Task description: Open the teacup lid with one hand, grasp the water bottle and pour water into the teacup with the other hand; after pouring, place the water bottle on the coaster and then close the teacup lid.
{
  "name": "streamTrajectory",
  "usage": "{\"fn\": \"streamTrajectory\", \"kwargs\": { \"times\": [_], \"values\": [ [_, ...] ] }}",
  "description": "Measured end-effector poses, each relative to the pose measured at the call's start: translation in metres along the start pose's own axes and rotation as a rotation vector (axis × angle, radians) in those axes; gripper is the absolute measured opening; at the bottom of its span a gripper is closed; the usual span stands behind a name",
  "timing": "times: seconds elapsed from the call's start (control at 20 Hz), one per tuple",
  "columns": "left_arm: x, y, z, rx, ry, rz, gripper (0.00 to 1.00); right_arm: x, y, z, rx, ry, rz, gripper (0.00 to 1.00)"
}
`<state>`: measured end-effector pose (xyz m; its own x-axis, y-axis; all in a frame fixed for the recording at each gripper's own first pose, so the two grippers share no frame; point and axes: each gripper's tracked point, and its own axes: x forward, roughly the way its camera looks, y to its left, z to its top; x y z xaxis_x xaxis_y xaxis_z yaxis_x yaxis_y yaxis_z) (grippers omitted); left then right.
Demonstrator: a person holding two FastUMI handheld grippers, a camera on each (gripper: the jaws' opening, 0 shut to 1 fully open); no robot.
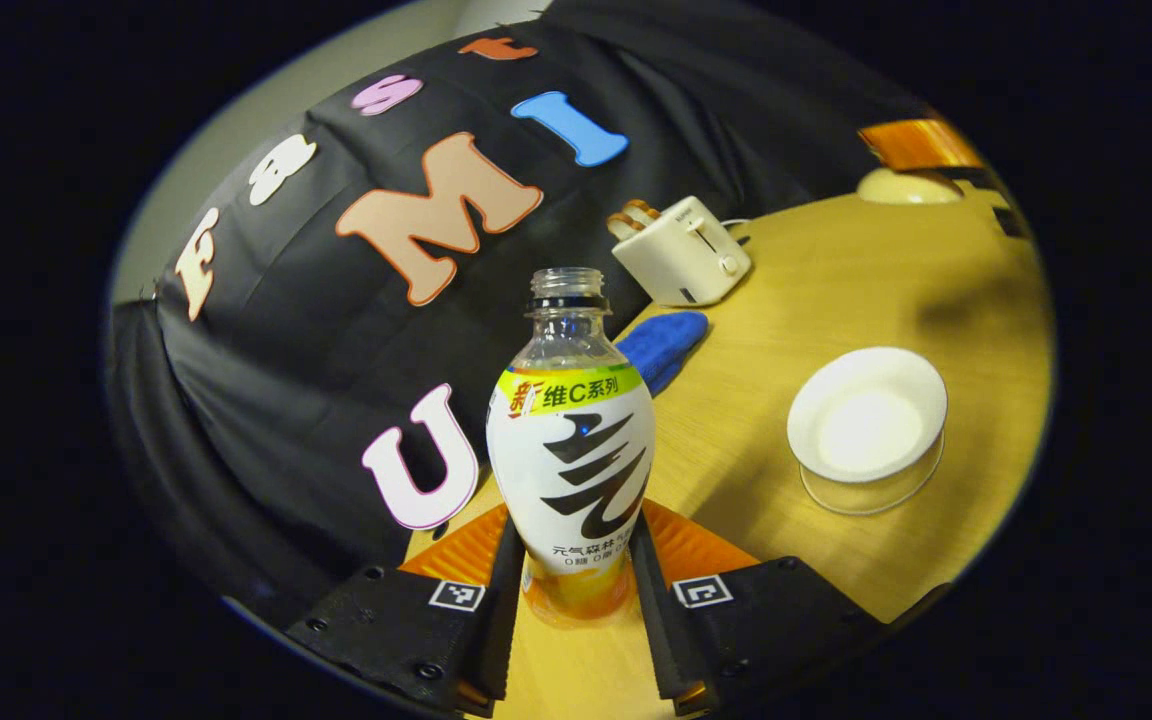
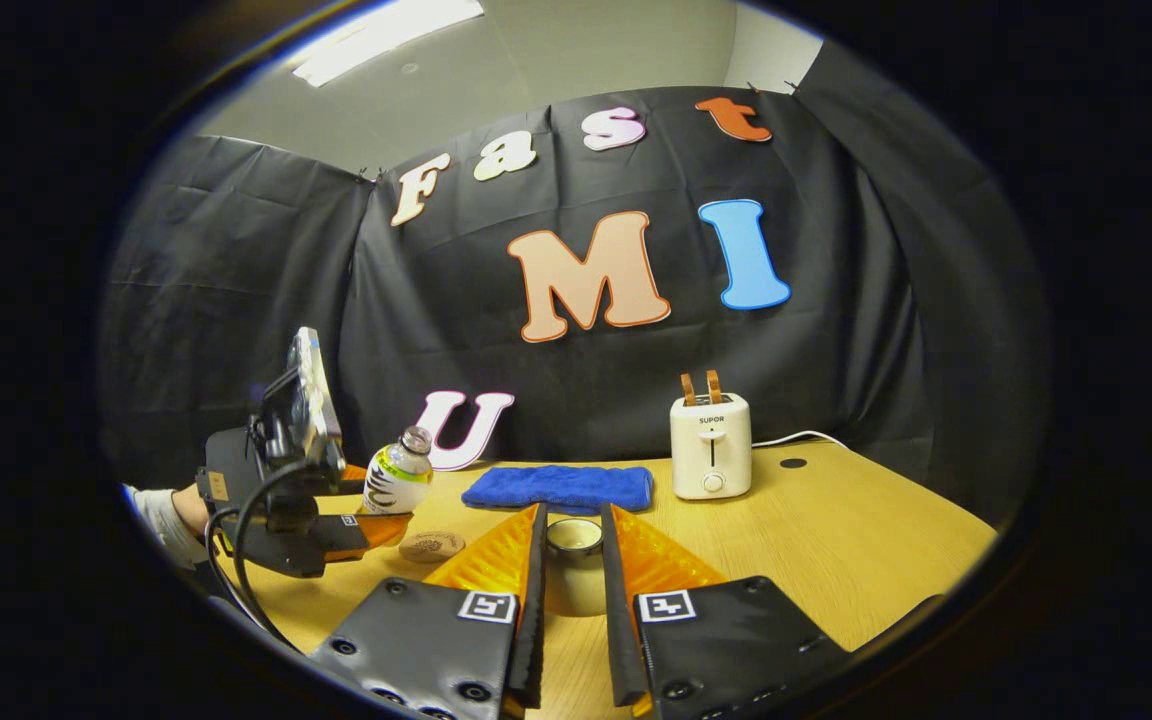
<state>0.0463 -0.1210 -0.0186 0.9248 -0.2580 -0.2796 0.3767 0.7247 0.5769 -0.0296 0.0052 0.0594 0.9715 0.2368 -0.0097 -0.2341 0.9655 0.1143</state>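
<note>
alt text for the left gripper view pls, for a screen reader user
The left claw grips an uncapped water bottle by its lower body, one finger on each side, above a wooden table. To the right stands a white teacup; behind lie a blue towel and a white toaster.

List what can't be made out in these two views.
- Left gripper view: the bottle base is hidden between the left claw fingers.
- Left gripper view: the teacup inside is washed-out white, so any water is unreadable.
- Right gripper view: the lid sides are hidden by the right claw fingers.
- Right gripper view: the coaster is too small for detail.
</note>
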Motion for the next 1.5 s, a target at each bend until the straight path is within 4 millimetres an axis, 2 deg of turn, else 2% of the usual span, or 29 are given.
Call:
{"fn": "streamTrajectory", "kwargs": {
  "times": [0.2,0.4,0.6,0.8,0.9,1.0,1.2,1.3,1.5],
  "values": [
    [0.01,0.013,0.005,-0.218,-0.016,0.005,0.53,0.0,-0.005,0.002,0.003,-0.005,-0.009,0.3],
    [0.018,0.019,-0.004,-0.379,-0.025,0.024,0.53,-0.001,-0.007,0.002,0.011,-0.002,-0.014,0.3],
    [0.023,0.018,-0.003,-0.516,-0.06,0.035,0.53,0.001,-0.007,0.0,0.017,0.005,-0.019,0.3],
    [0.04,0.034,-0.006,-0.652,-0.082,0.076,0.52,0.0,-0.012,-0.001,0.018,0.006,-0.025,0.31],
    [0.049,0.032,-0.01,-0.711,-0.076,0.072,0.53,0.002,-0.014,-0.001,0.028,0.008,-0.03,0.31],
    [0.052,0.025,-0.015,-0.719,-0.048,0.063,0.53,0.002,-0.017,-0.002,0.036,0.01,-0.033,0.31],
    [0.054,0.025,-0.014,-0.732,-0.066,0.07,0.54,0.002,-0.018,-0.003,0.038,0.015,-0.034,0.31],
    [0.053,0.027,-0.013,-0.736,-0.075,0.073,0.57,0.004,-0.017,-0.005,0.039,0.017,-0.03,0.3],
    [0.052,0.019,-0.018,-0.685,-0.057,0.066,0.64,0.004,-0.013,-0.008,0.038,0.021,-0.023,0.3]
  ]
}}
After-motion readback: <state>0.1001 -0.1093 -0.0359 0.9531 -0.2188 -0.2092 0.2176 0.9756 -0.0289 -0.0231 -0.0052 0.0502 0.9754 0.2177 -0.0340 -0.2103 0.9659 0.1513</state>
